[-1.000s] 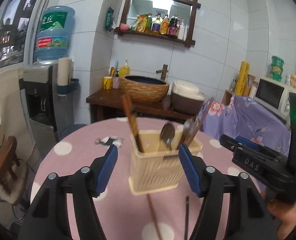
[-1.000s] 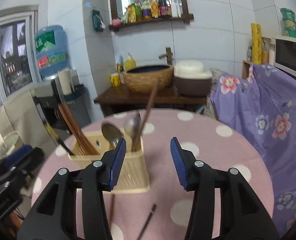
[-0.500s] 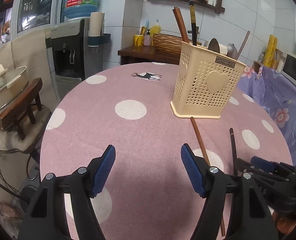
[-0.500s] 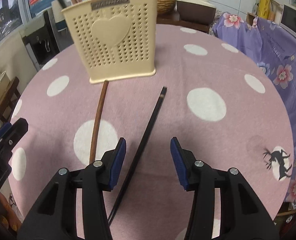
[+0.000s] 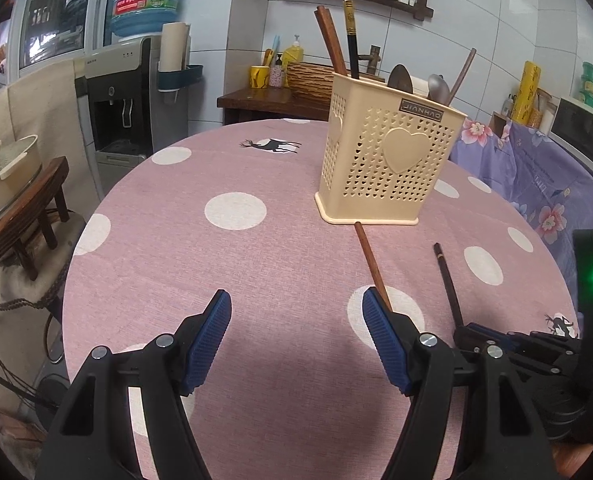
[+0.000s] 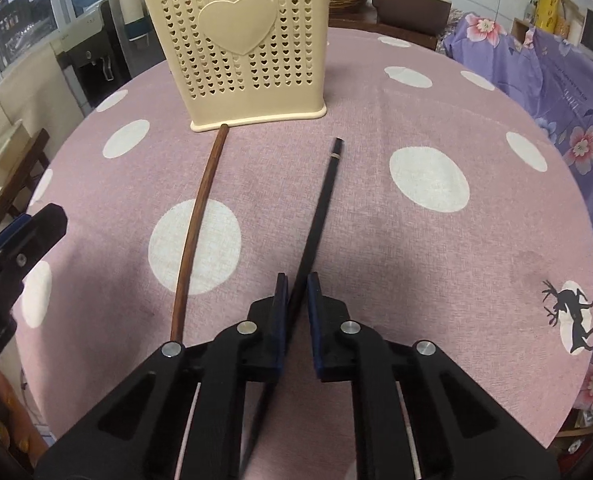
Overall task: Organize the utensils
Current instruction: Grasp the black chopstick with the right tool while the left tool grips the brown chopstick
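Observation:
A cream perforated utensil holder (image 5: 388, 168) stands on the pink polka-dot table (image 5: 236, 264); it also shows in the right wrist view (image 6: 240, 44). It holds chopsticks and spoons. A brown chopstick (image 6: 196, 224) and a black chopstick (image 6: 320, 200) lie on the cloth in front of it. My right gripper (image 6: 296, 300) is shut on the black chopstick near its lower part. My left gripper (image 5: 296, 332) is open and empty above the cloth, with the brown chopstick (image 5: 372, 264) by its right finger.
A water dispenser (image 5: 124, 92) and a stool with a pot (image 5: 20, 196) stand at the left. A dark wooden counter with a basket (image 5: 280, 96) is behind the table. A purple floral cover (image 6: 556, 64) and a microwave (image 5: 584, 136) are at the right.
Both grippers dropped from above the holder to low over the near cloth. My right gripper closed on the black chopstick. My left gripper stayed open.

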Available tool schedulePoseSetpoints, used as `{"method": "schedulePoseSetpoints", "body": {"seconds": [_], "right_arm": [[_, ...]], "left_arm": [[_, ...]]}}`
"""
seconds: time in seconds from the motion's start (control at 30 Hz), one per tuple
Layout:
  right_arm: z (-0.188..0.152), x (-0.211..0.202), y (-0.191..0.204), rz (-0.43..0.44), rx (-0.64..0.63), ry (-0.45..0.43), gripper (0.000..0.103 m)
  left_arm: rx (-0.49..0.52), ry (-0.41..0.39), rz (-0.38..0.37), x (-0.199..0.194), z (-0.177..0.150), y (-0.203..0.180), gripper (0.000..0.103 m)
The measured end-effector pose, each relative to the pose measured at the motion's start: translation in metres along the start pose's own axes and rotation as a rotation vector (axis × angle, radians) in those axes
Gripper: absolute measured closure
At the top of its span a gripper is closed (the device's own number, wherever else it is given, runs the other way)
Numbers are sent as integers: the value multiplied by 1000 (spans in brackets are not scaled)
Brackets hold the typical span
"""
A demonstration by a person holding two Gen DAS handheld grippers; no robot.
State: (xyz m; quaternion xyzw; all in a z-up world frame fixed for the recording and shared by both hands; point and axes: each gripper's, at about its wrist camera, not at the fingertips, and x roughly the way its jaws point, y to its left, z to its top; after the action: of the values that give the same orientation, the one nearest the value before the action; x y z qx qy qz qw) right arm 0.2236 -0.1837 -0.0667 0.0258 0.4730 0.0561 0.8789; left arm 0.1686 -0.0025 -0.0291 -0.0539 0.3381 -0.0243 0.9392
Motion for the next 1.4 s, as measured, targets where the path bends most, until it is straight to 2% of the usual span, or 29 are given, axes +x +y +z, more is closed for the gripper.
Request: {"method": "schedulePoseSetpoints", "body": {"seconds": [0.2,0.37,0.4,0.43,0.47,0.53,0.6,0.73,0.8,0.9,1.03,1.13,1.33,1.4], "right_arm": [[-20,-17,-36,-10,21,-14,96],[-28,-22,-46,24,28,-48,95],[-28,-22,-47,38,32,-54,93],[-28,-22,-49,56,39,-56,86],[-27,-22,-50,66,45,-59,73],[-21,-26,-52,52,36,-94,55],[-14,-29,-53,31,24,-118,55],[0,-30,-57,42,32,-129,55],[5,-31,-57,31,24,-138,55],[8,-30,-57,23,18,-145,55],[9,-28,-58,19,17,-142,55],[9,-27,-60,18,23,-139,55],[15,-25,-62,12,17,-146,55],[18,-22,-62,23,21,-144,55]], "left_arm": [[2,31,-32,2,-4,-4,35],[6,61,-64,9,-6,-14,35],[9,66,-69,10,-6,-16,35],[14,71,-73,11,-7,-19,35],[19,75,-76,12,-7,-21,35],[25,92,-89,16,-6,-24,35],[35,108,-104,21,-1,-27,35],[64,133,-114,39,16,-39,38],[77,155,-122,53,24,-45,44],[92,173,-75,77,35,-53,52],[76,215,-59,104,44,-60,59],[114,223,-29,117,44,-69,66],[98,222,-7,122,46,-69,79],[117,213,7,120,44,-71,90]]}}
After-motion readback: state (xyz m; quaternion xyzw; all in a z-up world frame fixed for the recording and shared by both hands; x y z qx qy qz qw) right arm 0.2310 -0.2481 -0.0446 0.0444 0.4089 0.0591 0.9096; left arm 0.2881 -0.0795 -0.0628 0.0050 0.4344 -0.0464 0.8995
